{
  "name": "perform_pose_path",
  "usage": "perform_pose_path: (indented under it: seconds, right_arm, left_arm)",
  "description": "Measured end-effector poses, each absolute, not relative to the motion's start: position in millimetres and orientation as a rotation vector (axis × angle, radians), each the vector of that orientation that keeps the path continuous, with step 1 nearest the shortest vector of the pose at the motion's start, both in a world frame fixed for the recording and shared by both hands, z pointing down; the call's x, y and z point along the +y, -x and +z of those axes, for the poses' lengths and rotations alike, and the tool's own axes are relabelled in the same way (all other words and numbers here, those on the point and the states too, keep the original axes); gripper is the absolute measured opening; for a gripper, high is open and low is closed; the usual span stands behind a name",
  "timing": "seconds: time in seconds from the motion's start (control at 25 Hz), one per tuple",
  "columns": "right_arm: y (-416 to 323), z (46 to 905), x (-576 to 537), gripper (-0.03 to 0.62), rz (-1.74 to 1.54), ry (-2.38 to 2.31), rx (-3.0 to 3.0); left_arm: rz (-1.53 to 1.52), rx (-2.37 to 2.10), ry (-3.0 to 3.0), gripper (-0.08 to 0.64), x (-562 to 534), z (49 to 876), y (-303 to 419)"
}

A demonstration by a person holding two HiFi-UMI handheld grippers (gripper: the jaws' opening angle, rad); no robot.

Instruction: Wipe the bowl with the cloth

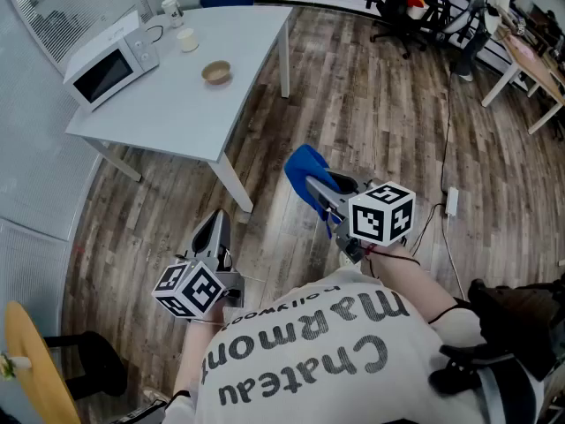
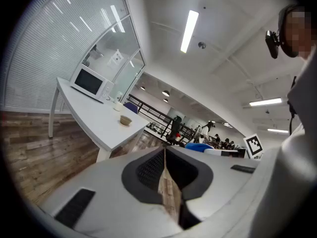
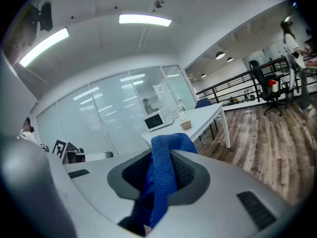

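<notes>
- On the white rectangular table (image 1: 177, 95), toward its middle, stands the small tan round bowl (image 1: 216, 72); a white microwave oven (image 1: 110, 67) sits at the table's left end.
- Off the table's near corner, over the brown wood-plank floor (image 1: 371, 104), the left gripper (image 1: 215, 224) has its jaws pressed together with nothing between them.
- To the right of that corner, the right gripper (image 1: 316, 188) is clamped on the blue woven cloth (image 1: 305, 166), which bulges past the jaw tips.
- Both grippers are well apart from the table and the bowl.

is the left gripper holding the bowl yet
No, the left gripper has its jaws together on nothing, while the bowl sits on the white table farther ahead.
</notes>
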State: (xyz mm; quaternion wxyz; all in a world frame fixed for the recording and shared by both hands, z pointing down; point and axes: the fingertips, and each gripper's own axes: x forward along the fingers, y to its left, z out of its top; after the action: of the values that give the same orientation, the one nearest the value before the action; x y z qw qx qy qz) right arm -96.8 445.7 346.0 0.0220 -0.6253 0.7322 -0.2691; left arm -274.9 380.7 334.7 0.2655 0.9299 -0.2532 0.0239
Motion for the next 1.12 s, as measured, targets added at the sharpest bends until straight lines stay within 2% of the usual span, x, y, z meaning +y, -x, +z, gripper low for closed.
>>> perform_pose_path:
  seconds: [0.56, 1.12]
  right_arm:
    - [80, 351, 422, 0.081, -0.889, 1.868, 2.227]
    - [-25, 323, 286, 0.081, -0.8, 1.709, 2.355]
  left_arm:
    - [0.068, -0.733, -2.452, -0.002, 364, 352, 272]
    - [-0.019, -0.84, -2.448, -0.011, 235, 338, 179]
